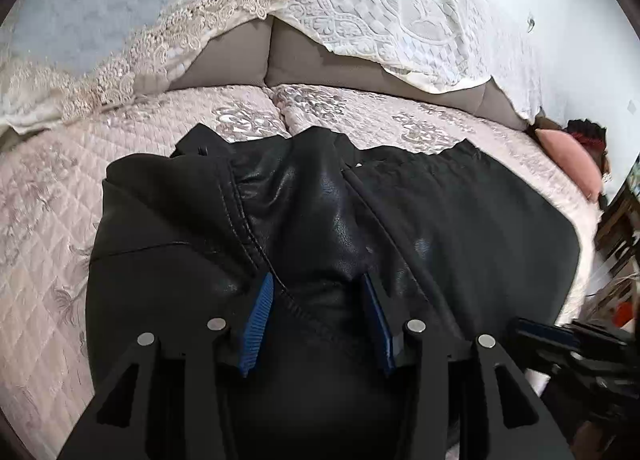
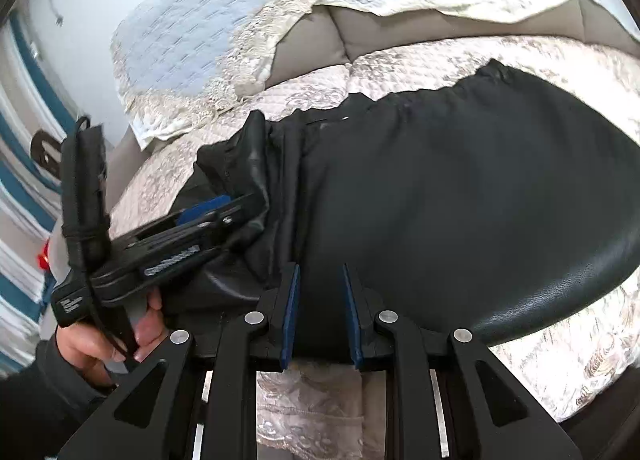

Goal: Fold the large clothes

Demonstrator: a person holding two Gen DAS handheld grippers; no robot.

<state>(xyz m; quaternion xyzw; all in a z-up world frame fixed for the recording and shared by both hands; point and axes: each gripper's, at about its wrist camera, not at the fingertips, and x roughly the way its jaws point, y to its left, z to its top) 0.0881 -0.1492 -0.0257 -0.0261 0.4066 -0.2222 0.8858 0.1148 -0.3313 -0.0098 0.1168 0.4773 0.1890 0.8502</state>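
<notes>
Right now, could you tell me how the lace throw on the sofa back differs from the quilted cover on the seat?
The lace throw is cream-white with raised openwork patterns; the quilted cover is pale pink with diamond stitching and shiny floral motifs. The throw hangs down the backrest with a ragged lower edge that leaves grey upholstery showing; the cover lies flat on the seat. The black jacket rests on the cover, not on the throw. Both are decorative textiles protecting the sofa.

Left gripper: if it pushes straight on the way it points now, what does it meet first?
The black jacket. The left gripper already has a fold of it between its pads, so it would just press that leather down toward the bedspread.
</notes>
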